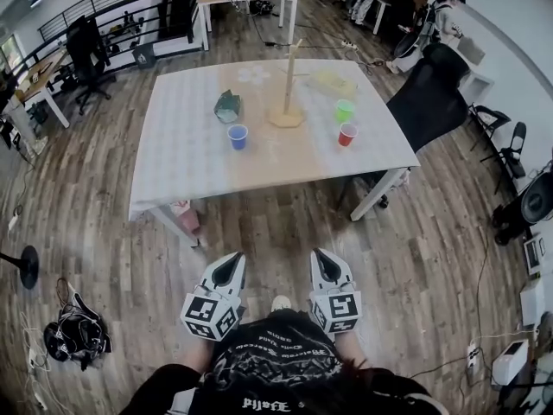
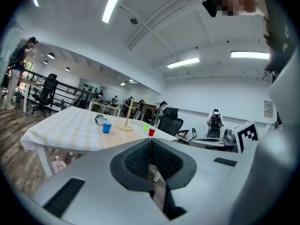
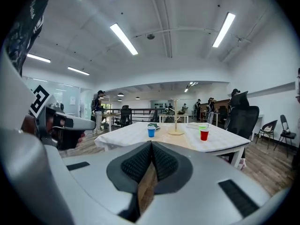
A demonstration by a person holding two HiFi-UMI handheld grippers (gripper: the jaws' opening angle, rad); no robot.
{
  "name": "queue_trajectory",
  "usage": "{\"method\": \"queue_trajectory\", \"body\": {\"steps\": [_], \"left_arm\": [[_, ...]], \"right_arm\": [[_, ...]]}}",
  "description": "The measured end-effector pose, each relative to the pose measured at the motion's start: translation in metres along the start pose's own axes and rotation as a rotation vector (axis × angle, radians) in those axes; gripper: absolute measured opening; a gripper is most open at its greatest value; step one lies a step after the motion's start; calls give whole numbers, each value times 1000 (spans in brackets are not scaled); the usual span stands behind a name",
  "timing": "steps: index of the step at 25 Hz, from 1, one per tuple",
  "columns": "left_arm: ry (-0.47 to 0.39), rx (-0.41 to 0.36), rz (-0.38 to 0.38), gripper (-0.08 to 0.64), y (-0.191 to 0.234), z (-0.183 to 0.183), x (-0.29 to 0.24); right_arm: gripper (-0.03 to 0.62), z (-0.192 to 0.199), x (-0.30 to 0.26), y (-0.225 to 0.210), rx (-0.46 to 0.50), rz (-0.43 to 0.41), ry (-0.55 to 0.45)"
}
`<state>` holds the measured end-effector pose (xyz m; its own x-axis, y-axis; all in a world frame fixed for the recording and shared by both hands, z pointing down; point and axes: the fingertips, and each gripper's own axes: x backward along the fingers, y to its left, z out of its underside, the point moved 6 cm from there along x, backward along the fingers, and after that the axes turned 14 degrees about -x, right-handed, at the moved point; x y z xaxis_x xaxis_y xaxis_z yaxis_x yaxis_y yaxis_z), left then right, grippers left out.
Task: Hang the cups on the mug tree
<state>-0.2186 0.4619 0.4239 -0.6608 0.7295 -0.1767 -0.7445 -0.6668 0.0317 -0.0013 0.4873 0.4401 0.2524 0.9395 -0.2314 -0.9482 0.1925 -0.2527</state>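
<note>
While we stand well back from it on the wooden floor point(image 1: 104, 232), the bench point(image 1: 173, 162) fills the middle of the head view, covered in a pale checked cloth. A black office chair point(image 1: 428, 102) is pushed against its right side.

Close to our body, at the bottom of the head view, we hold both tools low and side by side, pointing toward the bench and nowhere near it. The left tongs point(image 2: 150, 146) are pressed fully together, their ribbed pads meeting in a thin line with nothing between them. The right tongs point(image 3: 152, 149) are closed the same way and carry nothing.

The wooden mug tree point(image 1: 288, 89) stands upright on its flat base toward the far middle of the bench. A crumpled dark green thing point(image 1: 228, 106) lies to its left. Three cups stand upright on the bench, each apart from the tree:
- The blue cup point(image 1: 238, 137) is to the front left of the tree, just in front of the dark green thing.
- The green cup point(image 1: 345, 111) is to the right of the tree.
- The red cup point(image 1: 347, 134) is just in front of the green one.
</note>
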Motion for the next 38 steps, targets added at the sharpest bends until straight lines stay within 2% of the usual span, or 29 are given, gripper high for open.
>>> {"method": "queue_trajectory", "body": {"steps": [9,18,24,32,38], "left_arm": [[-2,60,-65,21,-18,-4,-68],[12,61,-89,21,-18,-6,-104],[38,51,-65,21,-5,0,-130],[40,29,12,21,23,-10,-191],[60,22,59,21,66,-14,-238]], "right_arm": [[9,-19,-33,-73,2,-60,29],[9,-16,-53,-97,-32,-82,65],[9,-19,-77,-107,-55,-76,70],[9,-38,-118,-140,-89,9,51],[9,-50,-169,-152,-116,59,51]]}}
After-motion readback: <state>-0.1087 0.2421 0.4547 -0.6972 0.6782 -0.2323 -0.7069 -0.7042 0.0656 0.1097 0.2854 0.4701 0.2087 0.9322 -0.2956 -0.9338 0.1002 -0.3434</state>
